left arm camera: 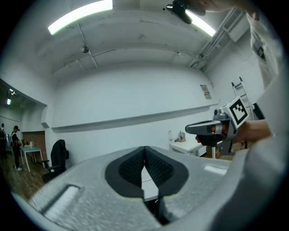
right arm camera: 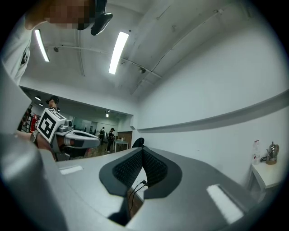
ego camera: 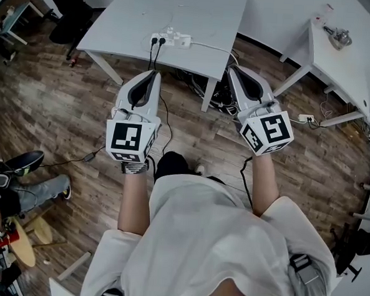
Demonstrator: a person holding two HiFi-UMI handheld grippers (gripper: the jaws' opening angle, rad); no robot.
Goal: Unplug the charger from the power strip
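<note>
Wood-plank floor (ego camera: 62, 105), white rectangular table (ego camera: 181, 12) at 12 o'clock; left gripper (ego camera: 154, 74) and right gripper (ego camera: 231, 68) level, short of it, both jaw pairs closed and empty. White plastic power strip (ego camera: 174, 40) lies at the table's near edge, two black plugs (ego camera: 158, 42) in its left end; which is the charger is unclear. Probably light, rigid, snug: pinch the plug body, not the limp cable; the strip may lift.

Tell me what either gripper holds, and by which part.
Nothing: left gripper and right gripper are both shut and empty, short of the power strip.
</note>
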